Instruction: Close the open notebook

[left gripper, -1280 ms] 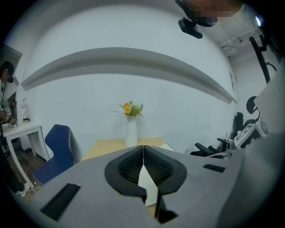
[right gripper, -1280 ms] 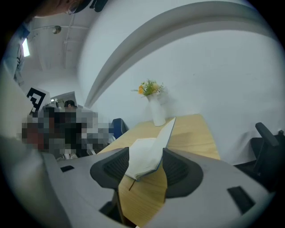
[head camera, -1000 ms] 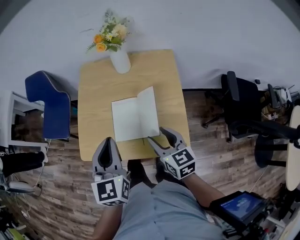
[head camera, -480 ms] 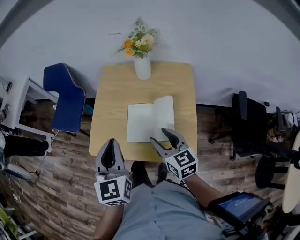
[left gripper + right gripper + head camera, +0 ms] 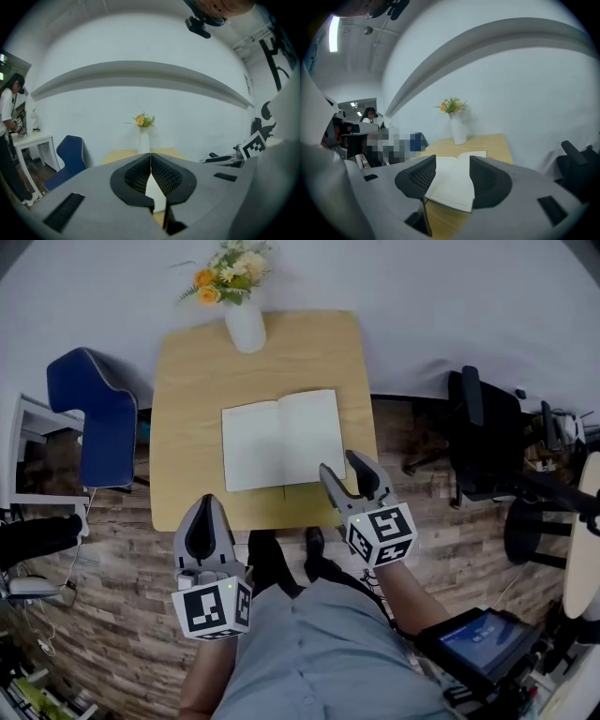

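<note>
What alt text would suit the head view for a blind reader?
An open notebook lies flat on a small wooden table, seen from above. The right gripper, jaws apart, hovers by its near right corner; the left gripper is shut. A vase of flowers stands at the far edge.

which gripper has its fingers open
The right gripper: its fingers stand apart near the notebook, while the fingers of the left gripper are pressed together.
</note>
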### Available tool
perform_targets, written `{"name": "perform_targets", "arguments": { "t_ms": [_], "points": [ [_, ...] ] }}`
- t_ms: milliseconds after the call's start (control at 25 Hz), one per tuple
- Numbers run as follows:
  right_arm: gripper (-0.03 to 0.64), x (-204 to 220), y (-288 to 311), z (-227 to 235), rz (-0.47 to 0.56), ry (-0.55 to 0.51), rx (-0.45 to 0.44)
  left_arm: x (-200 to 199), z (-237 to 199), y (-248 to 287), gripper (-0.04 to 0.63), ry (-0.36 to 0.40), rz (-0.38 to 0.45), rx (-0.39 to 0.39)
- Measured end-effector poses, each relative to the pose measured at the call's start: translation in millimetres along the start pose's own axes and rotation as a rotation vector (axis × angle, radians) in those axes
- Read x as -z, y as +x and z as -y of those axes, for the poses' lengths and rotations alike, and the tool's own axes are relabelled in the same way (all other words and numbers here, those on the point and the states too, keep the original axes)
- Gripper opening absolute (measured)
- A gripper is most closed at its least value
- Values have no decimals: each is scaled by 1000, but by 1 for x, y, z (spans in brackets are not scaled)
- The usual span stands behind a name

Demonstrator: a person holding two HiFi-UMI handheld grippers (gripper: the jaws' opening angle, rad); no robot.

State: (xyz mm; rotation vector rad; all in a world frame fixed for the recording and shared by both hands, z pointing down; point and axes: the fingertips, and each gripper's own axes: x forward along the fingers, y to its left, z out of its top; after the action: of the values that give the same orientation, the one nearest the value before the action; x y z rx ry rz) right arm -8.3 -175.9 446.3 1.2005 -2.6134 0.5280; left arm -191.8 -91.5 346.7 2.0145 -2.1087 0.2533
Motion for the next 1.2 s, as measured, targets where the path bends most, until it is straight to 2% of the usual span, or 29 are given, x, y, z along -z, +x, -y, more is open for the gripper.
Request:
{"name": "perform_targets", "arguments": {
  "t_ms": [400, 760, 920, 1200],
  "points": [
    [216, 69, -11, 45, -69, 149, 69, 50, 46, 30, 20, 41, -123, 122],
    [216, 118, 11, 56, -136, 254, 34, 102, 48, 56, 20, 42, -230, 146],
    [216, 129, 18, 58, -146, 300, 34, 113, 44, 61, 20, 26, -238, 140],
    [216, 129, 35, 47, -181, 288, -3, 108, 30, 64, 20, 2, -220, 133]
  ]
}}
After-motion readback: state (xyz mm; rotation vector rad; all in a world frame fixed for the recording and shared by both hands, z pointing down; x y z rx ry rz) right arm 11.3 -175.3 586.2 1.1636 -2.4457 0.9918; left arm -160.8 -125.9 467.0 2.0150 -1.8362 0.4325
